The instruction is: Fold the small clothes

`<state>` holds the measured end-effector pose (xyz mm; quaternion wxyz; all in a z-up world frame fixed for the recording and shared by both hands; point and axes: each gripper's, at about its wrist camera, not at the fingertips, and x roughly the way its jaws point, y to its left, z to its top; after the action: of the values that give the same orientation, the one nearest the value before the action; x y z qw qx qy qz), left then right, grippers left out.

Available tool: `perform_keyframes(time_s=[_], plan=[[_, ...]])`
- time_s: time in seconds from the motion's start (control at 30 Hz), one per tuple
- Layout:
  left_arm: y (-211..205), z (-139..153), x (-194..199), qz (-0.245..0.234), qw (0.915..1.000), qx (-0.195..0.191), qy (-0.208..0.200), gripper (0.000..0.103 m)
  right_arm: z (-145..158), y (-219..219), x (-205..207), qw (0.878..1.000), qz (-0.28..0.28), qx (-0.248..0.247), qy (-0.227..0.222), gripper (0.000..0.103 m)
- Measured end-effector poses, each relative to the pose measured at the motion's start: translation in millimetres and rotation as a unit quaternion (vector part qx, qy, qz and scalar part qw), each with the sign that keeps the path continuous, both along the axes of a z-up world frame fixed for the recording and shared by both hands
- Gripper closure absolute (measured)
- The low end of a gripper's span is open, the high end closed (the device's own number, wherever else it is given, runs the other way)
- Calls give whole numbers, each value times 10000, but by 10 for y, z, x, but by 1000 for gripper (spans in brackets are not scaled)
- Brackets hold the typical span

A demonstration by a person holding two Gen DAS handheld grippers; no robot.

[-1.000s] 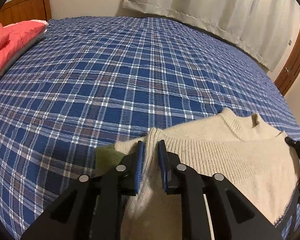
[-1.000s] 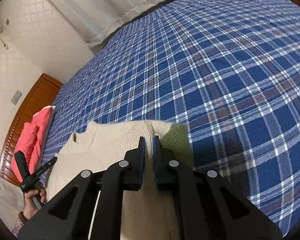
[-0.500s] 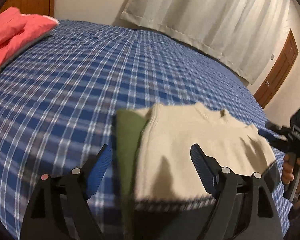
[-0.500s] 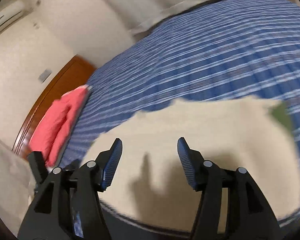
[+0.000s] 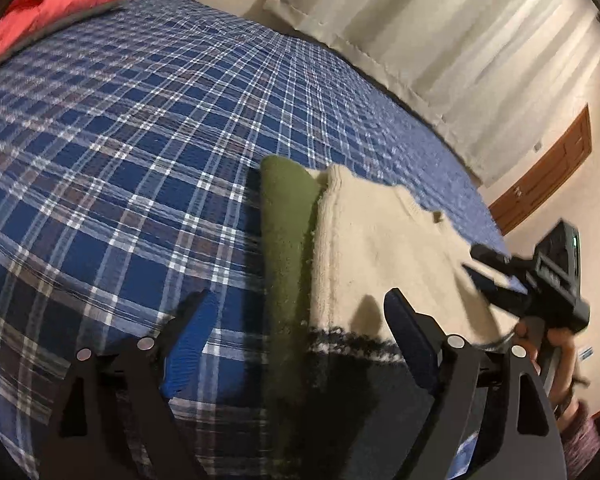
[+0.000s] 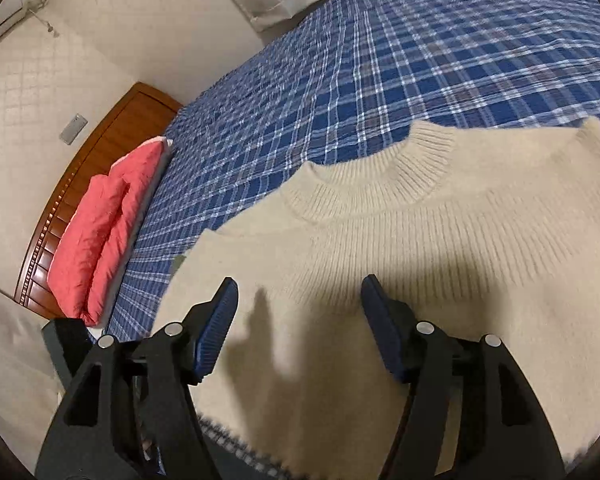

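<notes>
Since both grips let go a second ago, left gripper [image 5: 296, 336] and right gripper [image 6: 298, 328] jaws gape empty above cream sweater [image 6: 400, 248]; fold laid, green sleeve [image 5: 286, 232] protruding beside left jaws.

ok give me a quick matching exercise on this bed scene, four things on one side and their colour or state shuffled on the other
Things:
1. sweater
2. folded cloth beside the sweater
3. quilt by the headboard
4. left tongs

Colour or state:
A. red
B. open, holding nothing
C. cream knit, lying flat on the plaid bedcover
D. olive green

Pairs: 1-C, 2-D, 3-A, 4-B
</notes>
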<state>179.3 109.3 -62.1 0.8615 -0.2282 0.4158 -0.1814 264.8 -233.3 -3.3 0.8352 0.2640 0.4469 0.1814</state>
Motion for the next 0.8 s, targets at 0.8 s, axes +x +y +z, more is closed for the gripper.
perform_keyframes(time_s=[0.8], plan=[[6,-69,102,153,9969,-681,367,36,-251,249,-1596,9964,284,134,-781,26]])
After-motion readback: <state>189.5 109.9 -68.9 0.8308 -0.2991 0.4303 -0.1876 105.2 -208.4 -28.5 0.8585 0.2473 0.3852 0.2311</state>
